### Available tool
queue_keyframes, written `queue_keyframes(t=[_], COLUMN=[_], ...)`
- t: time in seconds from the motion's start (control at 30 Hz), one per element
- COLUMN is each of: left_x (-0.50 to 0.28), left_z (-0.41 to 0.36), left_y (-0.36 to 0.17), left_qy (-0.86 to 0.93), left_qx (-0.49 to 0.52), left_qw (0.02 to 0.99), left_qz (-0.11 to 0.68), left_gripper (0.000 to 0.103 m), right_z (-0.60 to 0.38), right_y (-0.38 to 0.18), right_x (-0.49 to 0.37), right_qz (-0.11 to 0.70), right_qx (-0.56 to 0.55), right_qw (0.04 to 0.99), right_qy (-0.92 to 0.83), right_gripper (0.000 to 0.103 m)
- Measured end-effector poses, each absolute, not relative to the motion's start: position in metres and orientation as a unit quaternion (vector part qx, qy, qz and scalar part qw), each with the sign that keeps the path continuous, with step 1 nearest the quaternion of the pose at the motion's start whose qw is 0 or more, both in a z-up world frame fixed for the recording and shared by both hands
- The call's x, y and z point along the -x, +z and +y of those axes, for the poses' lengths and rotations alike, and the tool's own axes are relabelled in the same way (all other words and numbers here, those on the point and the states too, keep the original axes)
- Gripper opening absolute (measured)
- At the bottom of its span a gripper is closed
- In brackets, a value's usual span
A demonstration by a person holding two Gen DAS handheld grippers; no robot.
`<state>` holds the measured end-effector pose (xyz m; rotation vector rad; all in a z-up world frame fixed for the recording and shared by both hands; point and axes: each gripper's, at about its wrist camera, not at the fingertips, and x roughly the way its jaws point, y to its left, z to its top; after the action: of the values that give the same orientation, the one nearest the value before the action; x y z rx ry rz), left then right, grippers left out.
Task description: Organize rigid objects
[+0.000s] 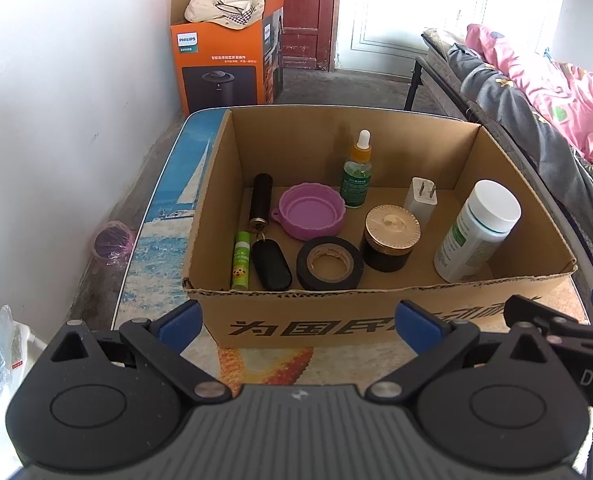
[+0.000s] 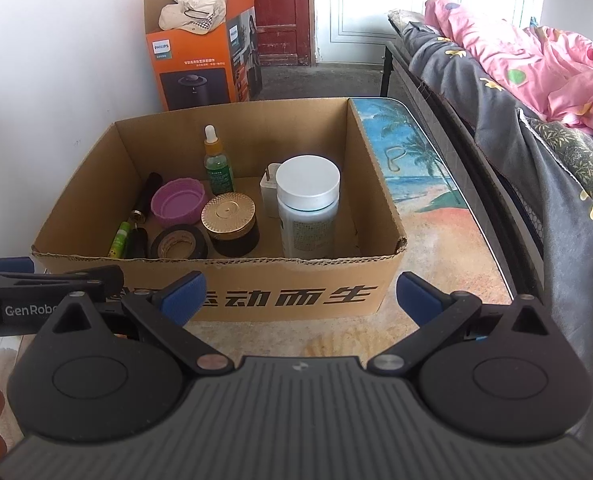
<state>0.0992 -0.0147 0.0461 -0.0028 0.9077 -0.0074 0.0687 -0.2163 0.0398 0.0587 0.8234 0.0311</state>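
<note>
I see open cardboard box (image 1: pixel 376 320) mid-frame — inside: white bottle (image 1: pixel 476 232) upright at right, gold-lidded jar (image 1: pixel 390 238), black tape roll (image 1: pixel 330 263) flat, purple lid (image 1: pixel 311 210), dropper bottle (image 1: pixel 356 172) upright behind.

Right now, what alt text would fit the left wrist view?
An open cardboard box on a table holds a white bottle, tape roll, purple lid and dropper bottle. The open left gripper hovers empty before it.

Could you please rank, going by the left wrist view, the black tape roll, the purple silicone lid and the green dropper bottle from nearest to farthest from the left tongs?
1. Black tape roll, by the box's near wall.
2. Purple silicone lid, mid-box, slightly left.
3. Green dropper bottle, upright towards the back wall.
</note>
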Motion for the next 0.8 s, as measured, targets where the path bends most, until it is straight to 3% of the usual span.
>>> queue_keyframes(t=[0.8], left_x=[-0.0978], left_z=[-0.0136], left_y=[0.0421], left_qy=[-0.001], left_qx=[0.000], left_qw=[0.895], left_qz=[0.447], left_gripper=[0.099], right_z=[-0.2173], right_y=[0.0332], right_x=[-0.0756], right_qz=[0.417], right_qx=[-0.034], right_qw=[0.908], right_qy=[0.020], right_gripper=[0.102])
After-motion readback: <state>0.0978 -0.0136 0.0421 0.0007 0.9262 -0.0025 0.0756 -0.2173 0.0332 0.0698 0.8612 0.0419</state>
